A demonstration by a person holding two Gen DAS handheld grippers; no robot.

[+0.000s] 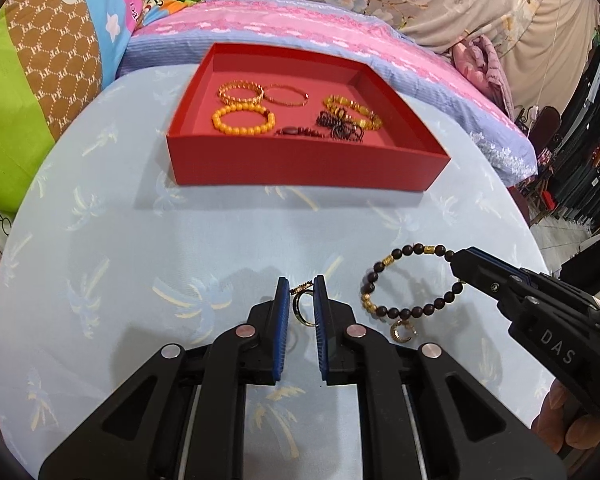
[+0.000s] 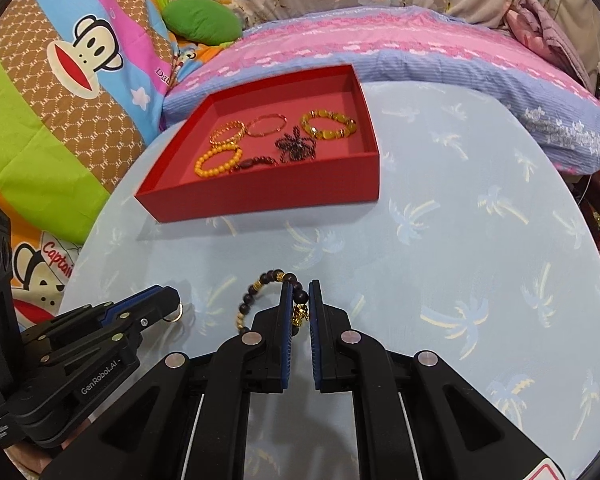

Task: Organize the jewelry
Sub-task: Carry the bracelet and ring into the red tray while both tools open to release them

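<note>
A red tray (image 1: 300, 160) at the table's far side holds several bracelets, among them an orange bead one (image 1: 242, 120); the tray also shows in the right wrist view (image 2: 268, 192). My left gripper (image 1: 302, 290) is shut on a gold ring (image 1: 302, 308) just above the tablecloth; in the right wrist view the ring (image 2: 175, 314) peeks out at its tip. My right gripper (image 2: 298, 292) is shut on a dark bead bracelet (image 1: 380, 308) with gold beads, also seen in its own view (image 2: 256, 292). A small gold charm (image 1: 402, 330) hangs from the bracelet.
The round table has a light blue palm-print cloth (image 1: 220, 240). Behind it lie a pink and blue pillow (image 1: 300, 24) and colourful cartoon bedding (image 2: 60, 80). Dark furniture (image 1: 588, 160) stands at the right.
</note>
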